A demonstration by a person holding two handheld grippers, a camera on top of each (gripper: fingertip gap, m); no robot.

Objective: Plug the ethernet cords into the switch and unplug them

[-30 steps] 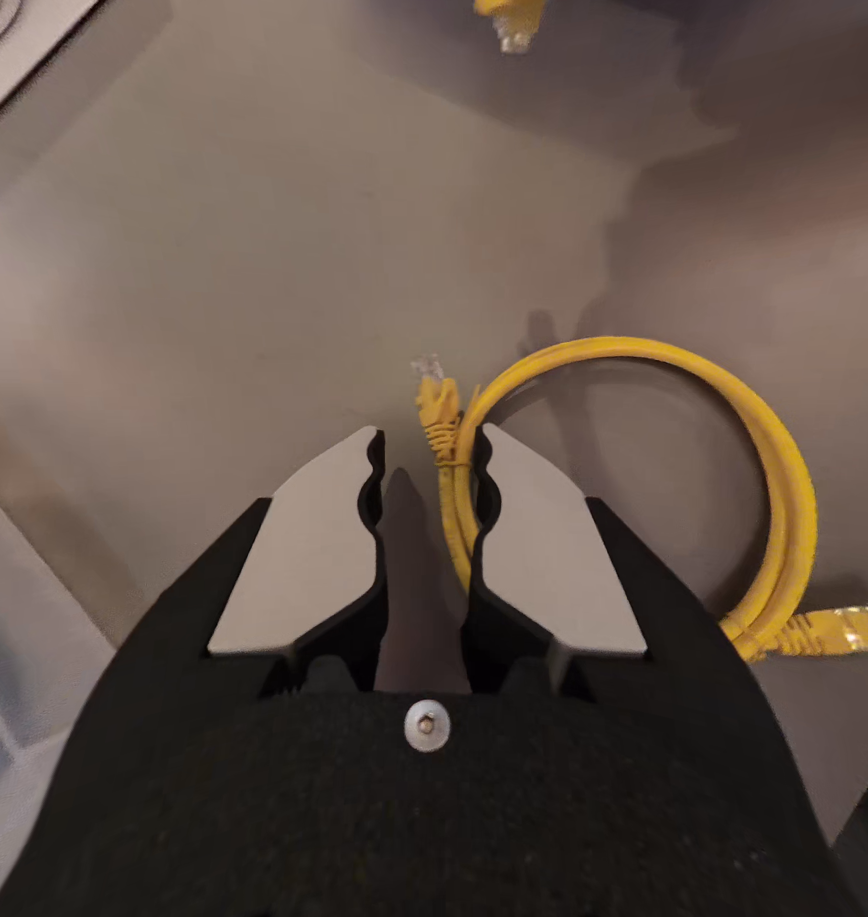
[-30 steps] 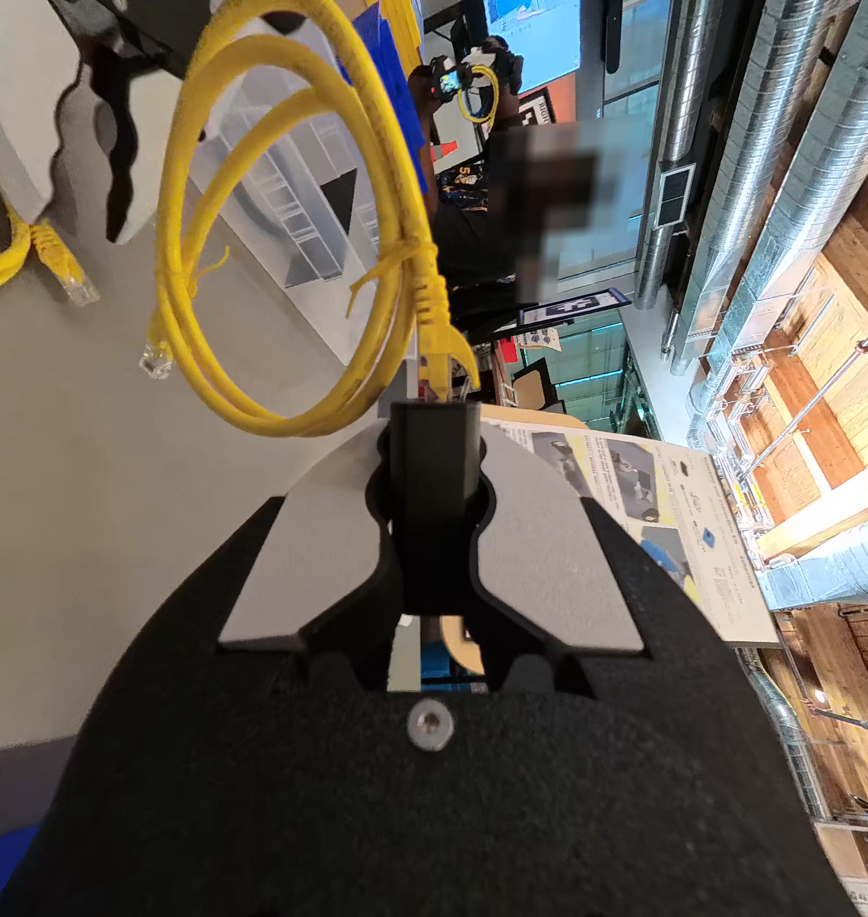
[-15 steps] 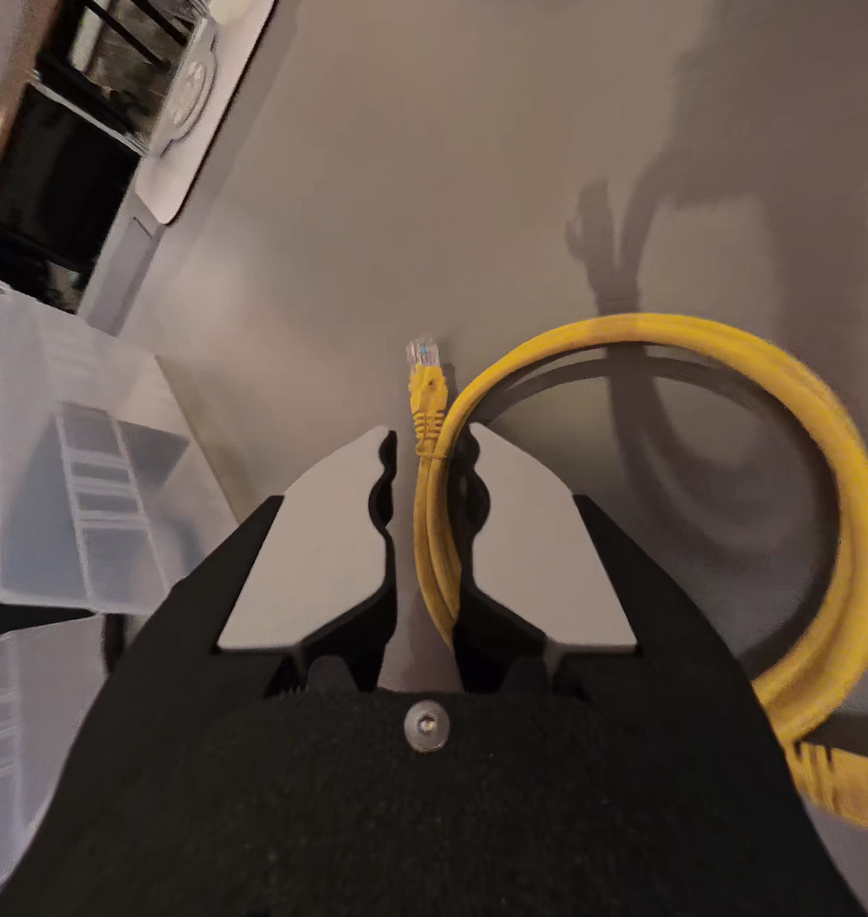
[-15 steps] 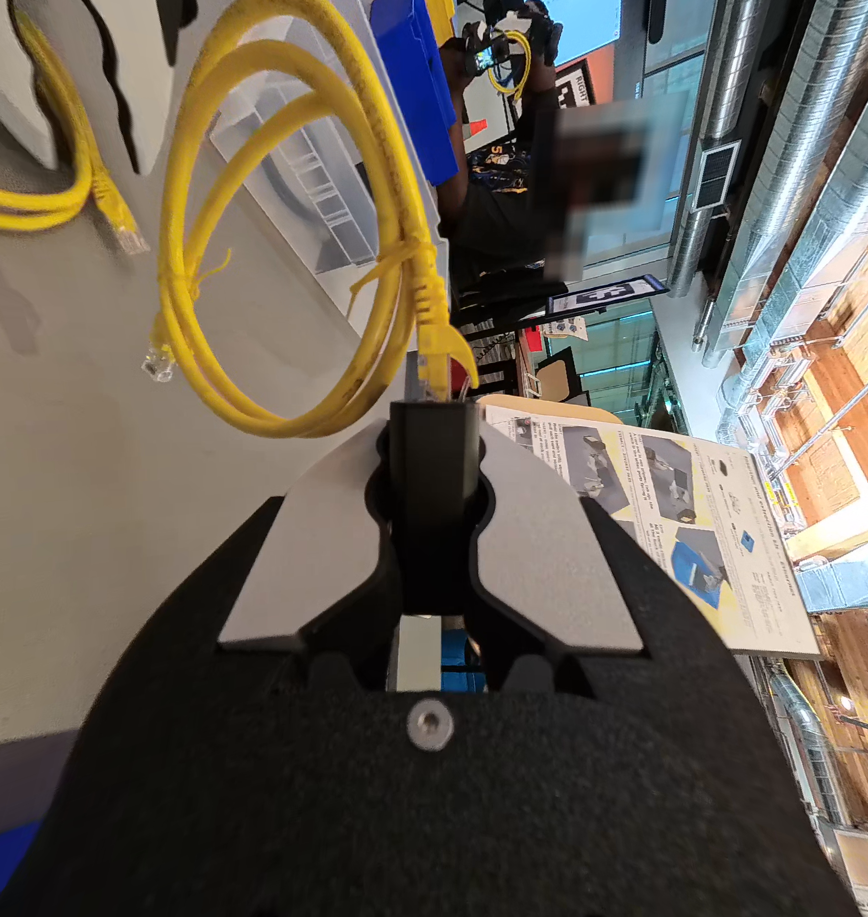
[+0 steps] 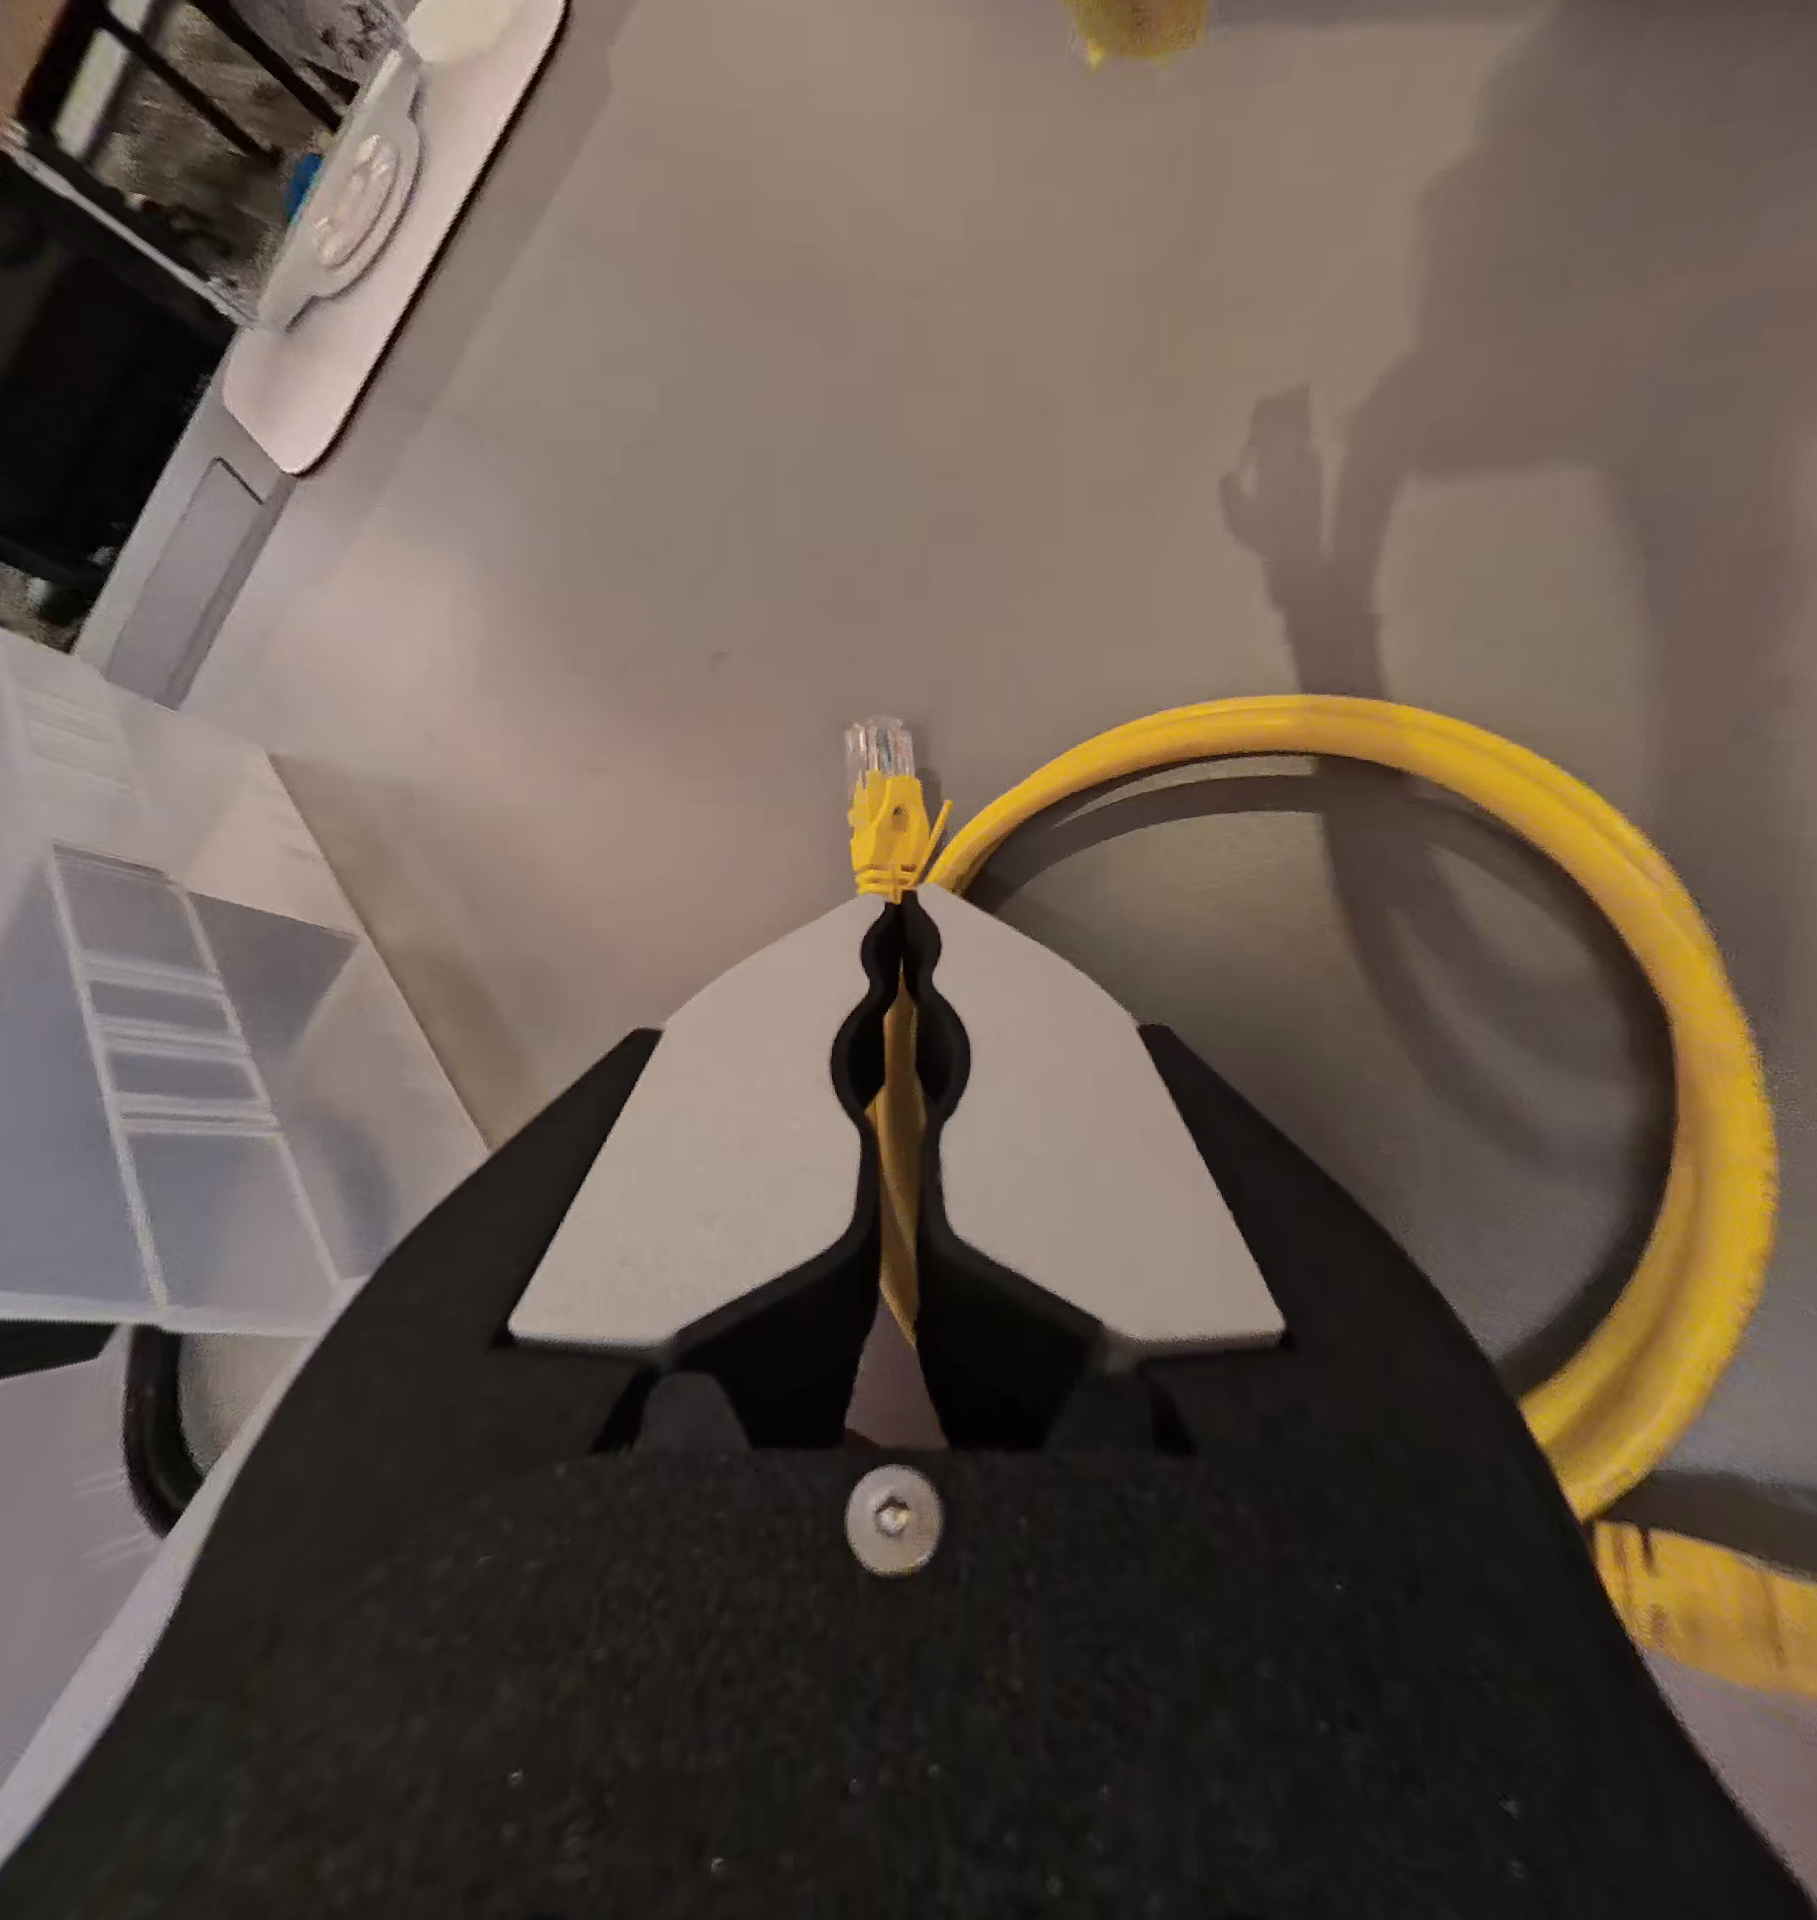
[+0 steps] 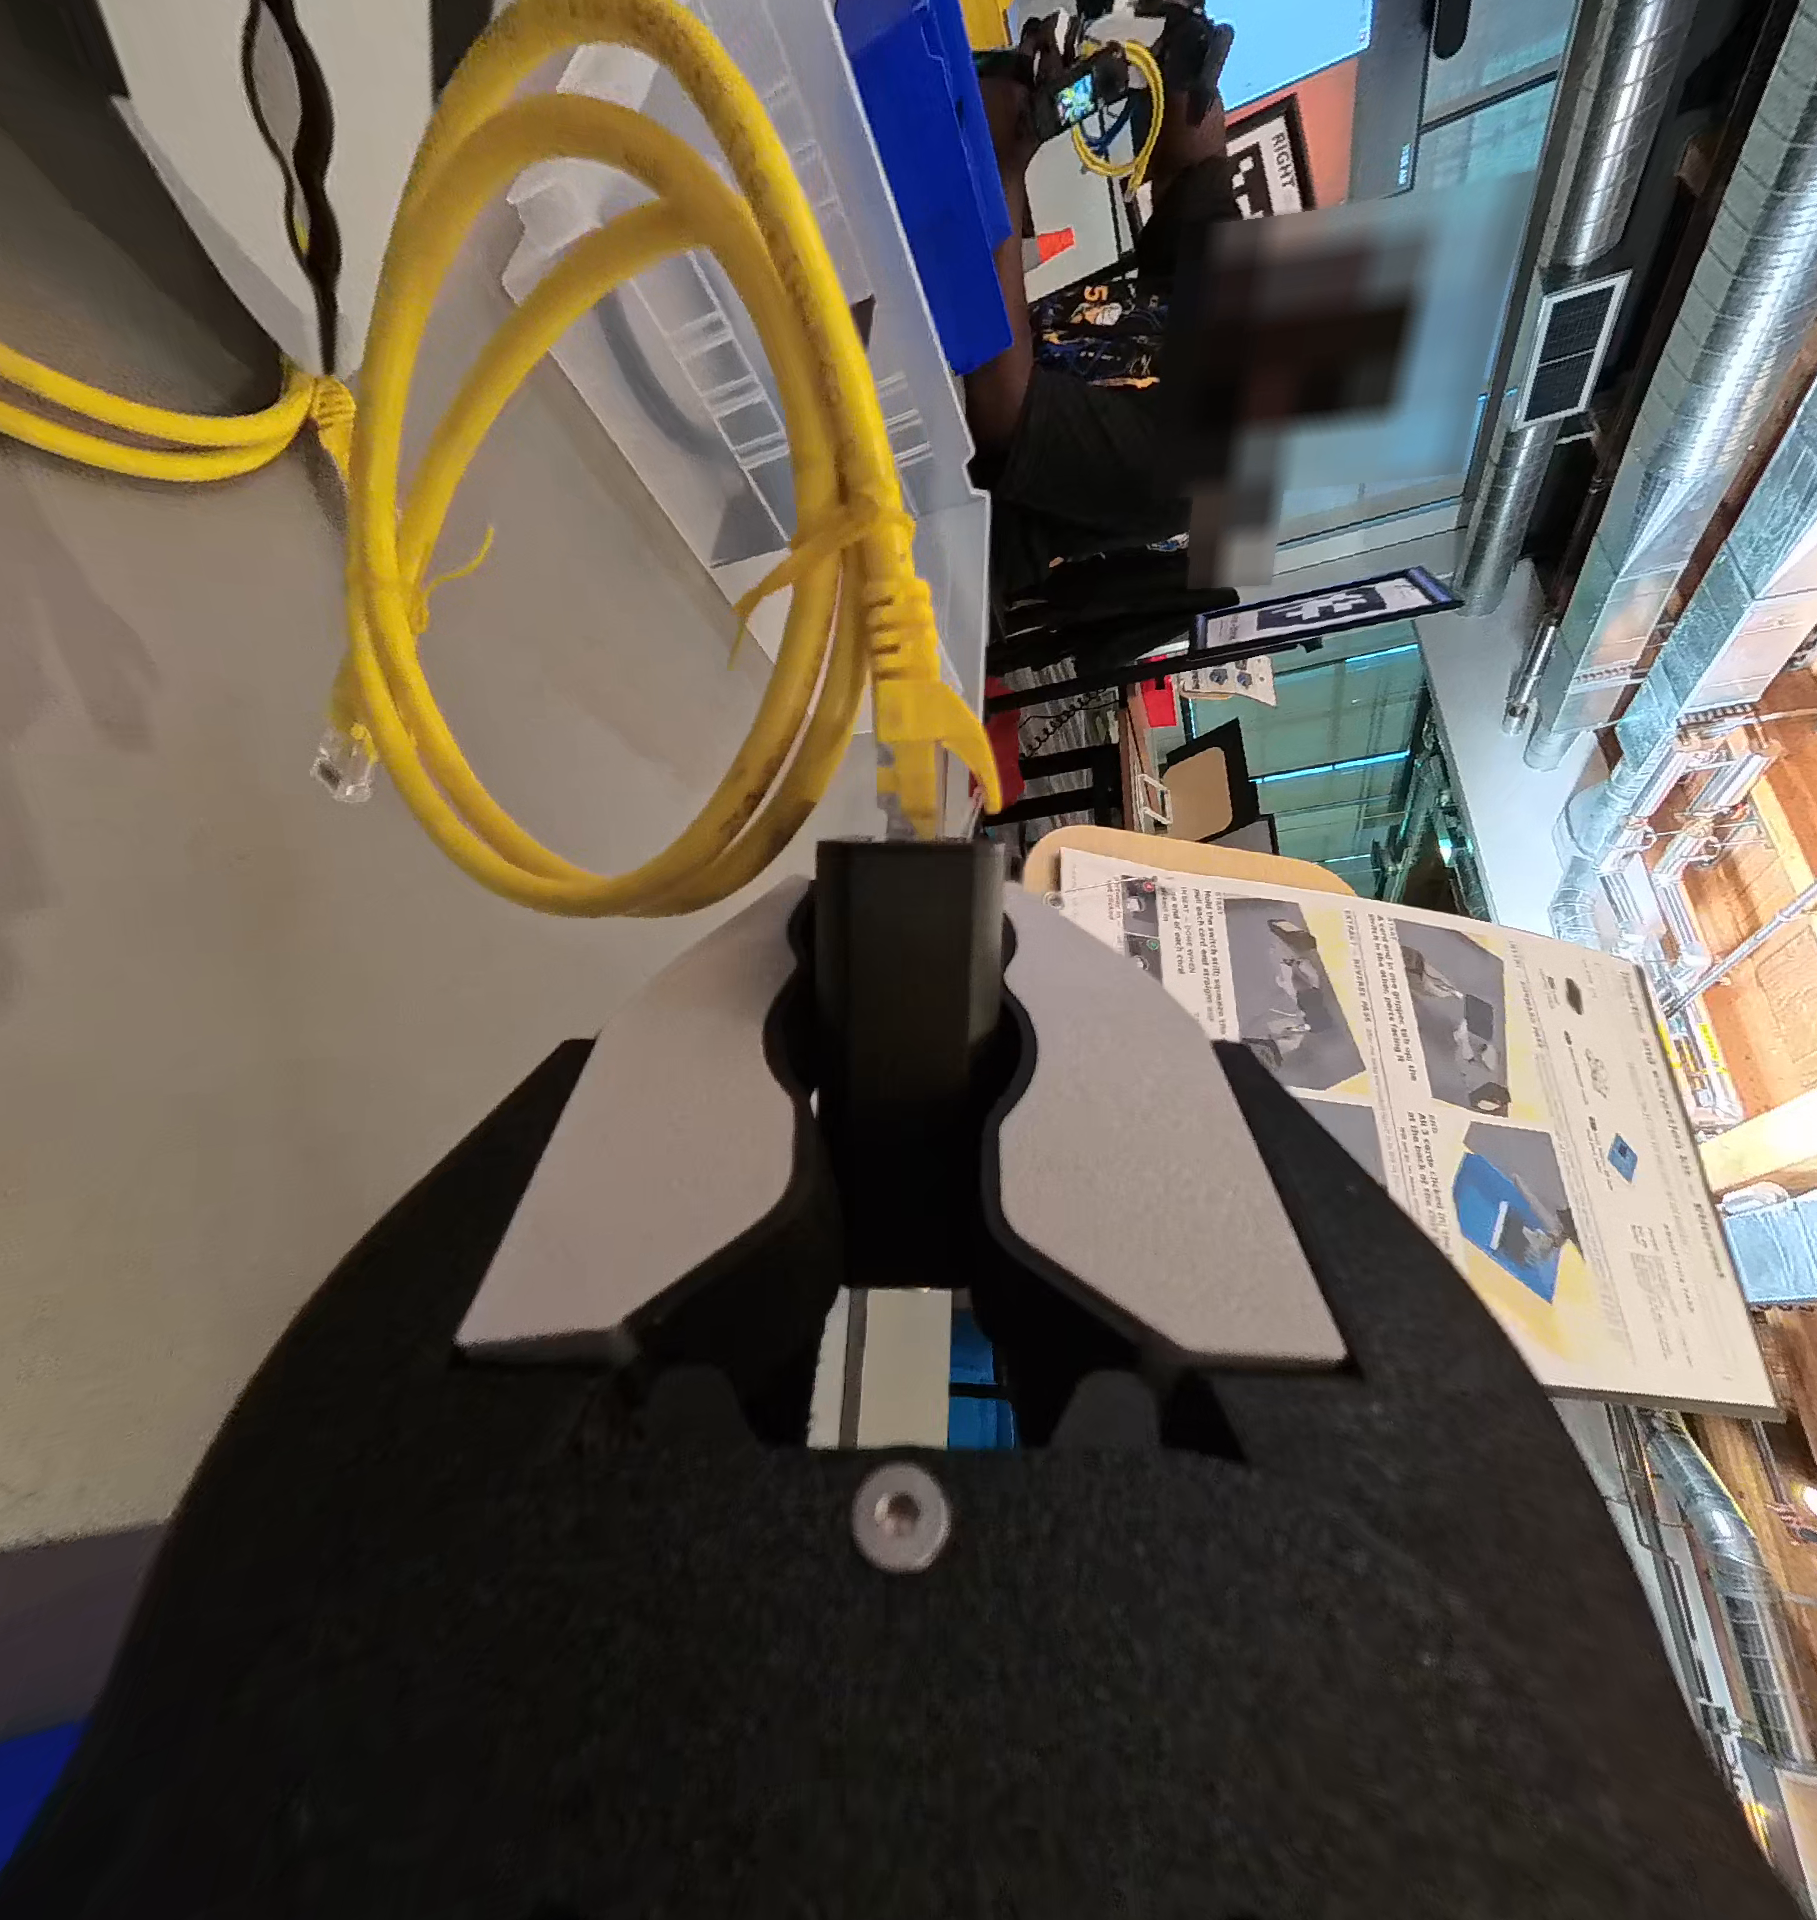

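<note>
- Pinching the second yellow cord point(image 5: 1403, 748) just behind its plug point(image 5: 886, 821), my left claw point(image 5: 899, 909) is closed tight — plug pointing forward, ready to plug in.
- My right claw point(image 6: 909, 914) clamps the black switch point(image 6: 904, 997); one coiled cord point(image 6: 592, 520) is already plugged in.
- Clear bin point(image 5: 156, 1091) beside the worktop point(image 5: 779, 416) — contents unclear.

left gripper point(image 5: 899, 914) | jaws clamped on yellow cord point(image 5: 1506, 790), tips nearly meeting || right gripper point(image 6: 909, 914) | jaws parted, pressed on black switch point(image 6: 909, 997)

Grey tabletop point(image 5: 883, 416) open ahead — clear bin point(image 5: 135, 1091) crowds left.
</note>
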